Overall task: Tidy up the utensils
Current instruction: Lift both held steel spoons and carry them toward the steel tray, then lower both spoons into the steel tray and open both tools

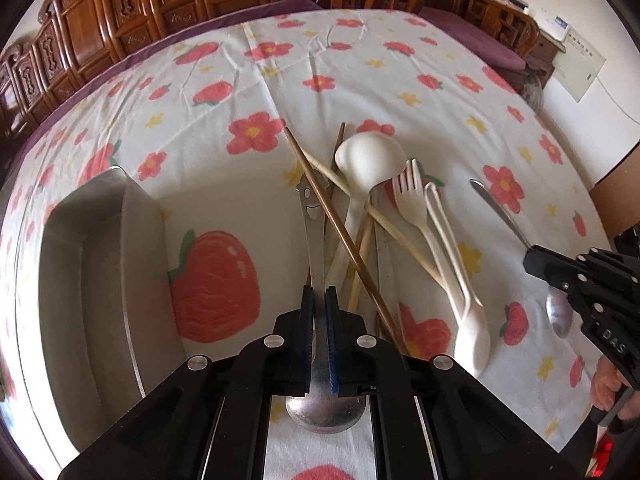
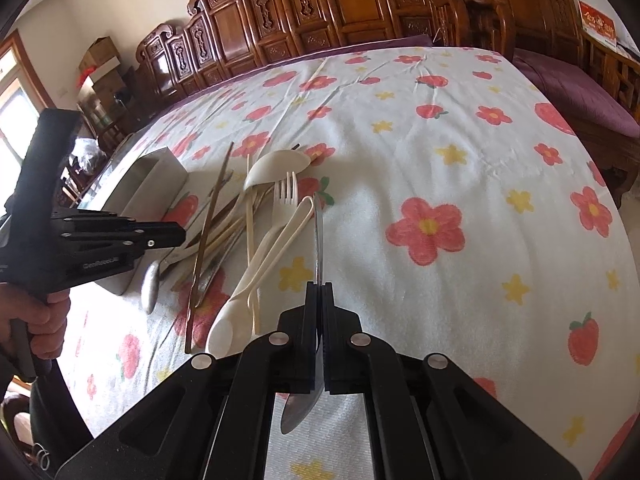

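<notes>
Item: we pinch a steel spoon in the left hand-held gripper above the utensil pile; the right hand-held gripper clamps another steel spoon. Metal tray sits just left. Lift each straight, clear of the chopsticks.

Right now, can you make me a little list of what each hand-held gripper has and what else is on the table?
left hand-held gripper: shut on the metal spoon with a smiley face
right hand-held gripper: shut on a plain metal spoon
pile between them: white ladle, white plastic fork, white plastic spoon, several chopsticks lying crossed
container: metal tray, left of the pile
surface: flowered tablecloth
</notes>
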The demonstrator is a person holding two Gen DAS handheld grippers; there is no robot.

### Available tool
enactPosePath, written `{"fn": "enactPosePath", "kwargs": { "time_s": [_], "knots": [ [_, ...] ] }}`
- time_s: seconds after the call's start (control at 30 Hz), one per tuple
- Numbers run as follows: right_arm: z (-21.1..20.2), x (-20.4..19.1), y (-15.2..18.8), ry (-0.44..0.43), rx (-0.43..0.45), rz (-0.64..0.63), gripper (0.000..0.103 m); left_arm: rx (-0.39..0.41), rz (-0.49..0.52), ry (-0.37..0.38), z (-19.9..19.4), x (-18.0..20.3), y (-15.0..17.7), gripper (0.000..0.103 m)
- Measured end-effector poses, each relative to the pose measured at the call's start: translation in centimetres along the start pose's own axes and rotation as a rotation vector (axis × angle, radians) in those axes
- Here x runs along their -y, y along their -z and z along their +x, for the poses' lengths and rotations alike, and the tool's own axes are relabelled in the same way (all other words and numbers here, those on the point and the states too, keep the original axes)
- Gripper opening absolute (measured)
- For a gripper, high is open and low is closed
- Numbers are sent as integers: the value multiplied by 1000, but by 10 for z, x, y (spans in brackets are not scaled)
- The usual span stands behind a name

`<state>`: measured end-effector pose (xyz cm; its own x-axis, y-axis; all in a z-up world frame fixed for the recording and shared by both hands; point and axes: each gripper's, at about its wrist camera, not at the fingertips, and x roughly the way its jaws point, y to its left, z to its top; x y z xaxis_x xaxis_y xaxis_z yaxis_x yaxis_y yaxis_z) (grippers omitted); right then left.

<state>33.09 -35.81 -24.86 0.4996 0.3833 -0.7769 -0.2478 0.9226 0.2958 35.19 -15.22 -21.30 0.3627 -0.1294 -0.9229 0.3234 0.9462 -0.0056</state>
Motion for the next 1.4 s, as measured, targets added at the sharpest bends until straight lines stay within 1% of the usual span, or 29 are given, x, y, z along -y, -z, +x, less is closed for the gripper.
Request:
{"fn": "enactPosePath", "kwargs": {
  "time_s": [0.23, 0.33, 0.43, 0.67, 0.9, 1.07, 1.17, 1.27, 1.4],
  "knots": [
    [-9, -12, -5, -22, 23, -10, 3, 65, 4, 32, -30, -3, 4, 5],
    [-12, -20, -8, -28, 27, -18, 3, 72, -3, 25, -40, -8, 8, 5],
    [-17, -32, -10, -18, 32, -42, 3, 97, -4, 21, -50, -15, 10, 5],
    [-26, -74, -19, -46, 61, -90, 3, 162, -29, 42, -84, -46, 21, 5],
    [-14, -128, -35, -74, 66, -140, 3, 230, -62, 64, -108, -84, 32, 5],
    [0, -168, -48, -82, 71, -176, 3, 265, -109, 98, -112, -119, 38, 5],
    [6, -186, -54, -87, 80, -184, 3, 275, -134, 102, -109, -140, 41, 5],
    [14, -201, -63, -94, 90, -177, 3, 273, -161, 90, -101, -159, 45, 5],
    [21, -219, -72, -114, 98, -166, 3, 244, -205, 116, -84, -179, 52, 5]
  ]
}}
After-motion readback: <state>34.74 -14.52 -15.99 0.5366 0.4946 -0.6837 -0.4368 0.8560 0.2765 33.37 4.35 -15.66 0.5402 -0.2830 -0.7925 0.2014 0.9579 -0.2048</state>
